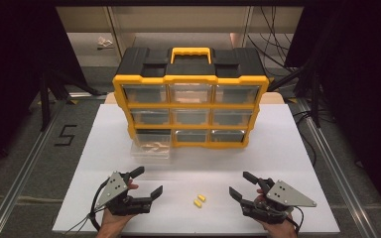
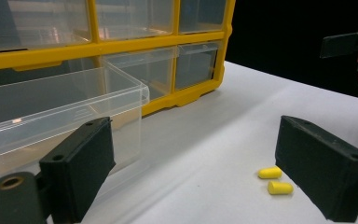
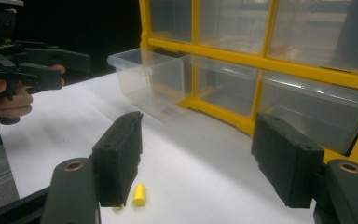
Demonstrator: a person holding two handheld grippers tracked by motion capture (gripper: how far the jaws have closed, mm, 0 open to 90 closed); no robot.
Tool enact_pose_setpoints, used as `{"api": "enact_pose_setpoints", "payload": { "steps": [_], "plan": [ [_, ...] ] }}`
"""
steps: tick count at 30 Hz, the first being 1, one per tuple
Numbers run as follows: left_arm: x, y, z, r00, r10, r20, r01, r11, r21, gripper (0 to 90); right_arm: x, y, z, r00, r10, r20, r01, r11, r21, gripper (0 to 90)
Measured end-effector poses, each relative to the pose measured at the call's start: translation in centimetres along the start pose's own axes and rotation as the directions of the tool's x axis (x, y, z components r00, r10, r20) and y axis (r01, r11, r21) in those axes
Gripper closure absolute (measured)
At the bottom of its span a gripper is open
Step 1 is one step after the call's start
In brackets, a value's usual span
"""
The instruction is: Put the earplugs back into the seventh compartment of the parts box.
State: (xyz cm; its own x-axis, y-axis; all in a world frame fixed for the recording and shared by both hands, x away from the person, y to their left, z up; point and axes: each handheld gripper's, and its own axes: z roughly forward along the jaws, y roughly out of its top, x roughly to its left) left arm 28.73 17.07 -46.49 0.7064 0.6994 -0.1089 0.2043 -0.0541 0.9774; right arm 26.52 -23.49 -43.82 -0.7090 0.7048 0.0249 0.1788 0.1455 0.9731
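Two small yellow foam plugs (image 1: 199,200) lie side by side on the white table (image 1: 278,148) near its front edge, between my grippers. My left gripper (image 1: 149,181) is open and empty, left of the plugs (image 2: 270,173); its view shows them just inside its right jaw. My right gripper (image 1: 239,182) is open and empty too, right of the plugs, and one plug (image 3: 139,194) shows beside its left jaw. Behind stands a yellow and black drawer cabinet (image 1: 191,79). Its bottom-left clear drawer (image 1: 151,148) is pulled out, with pale pieces inside.
The cabinet's other clear drawers (image 1: 191,116) are pushed in. A yellow carry handle (image 1: 191,51) sits on its black top. Dark floor and metal rails surround the table, with cables at the back right (image 1: 278,44). A "5" is marked on the floor (image 1: 65,135) at the left.
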Motion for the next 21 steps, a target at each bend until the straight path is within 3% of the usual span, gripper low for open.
{"api": "enact_pose_setpoints", "payload": {
  "steps": [12,14,15,21],
  "plan": [
    [-0.1,0.0,-0.1,0.9999,0.009,0.009,-0.009,1.0,0.001,11.2,-0.1,0.2,0.1,1.0,0.001,-0.002,-0.001,1.0,-0.008,34.4],
    [-0.2,0.0,0.0,0.9999,0.013,0.01,-0.013,0.9999,0.001,11.2,0.0,0.4,0.2,0.9994,0.002,-0.035,-0.002,1.0,0.0,34.0],
    [-0.2,0.0,0.0,0.9998,0.015,0.01,-0.015,0.9999,0.003,11.2,0.0,0.7,0.6,0.997,-0.001,-0.078,0.003,1.0,0.025,33.3],
    [-0.2,0.0,0.0,0.9998,0.017,0.01,-0.017,0.9998,0.007,11.2,0.8,1.2,1.3,0.9922,-0.048,-0.115,0.057,0.996,0.074,34.0]
  ]
}}
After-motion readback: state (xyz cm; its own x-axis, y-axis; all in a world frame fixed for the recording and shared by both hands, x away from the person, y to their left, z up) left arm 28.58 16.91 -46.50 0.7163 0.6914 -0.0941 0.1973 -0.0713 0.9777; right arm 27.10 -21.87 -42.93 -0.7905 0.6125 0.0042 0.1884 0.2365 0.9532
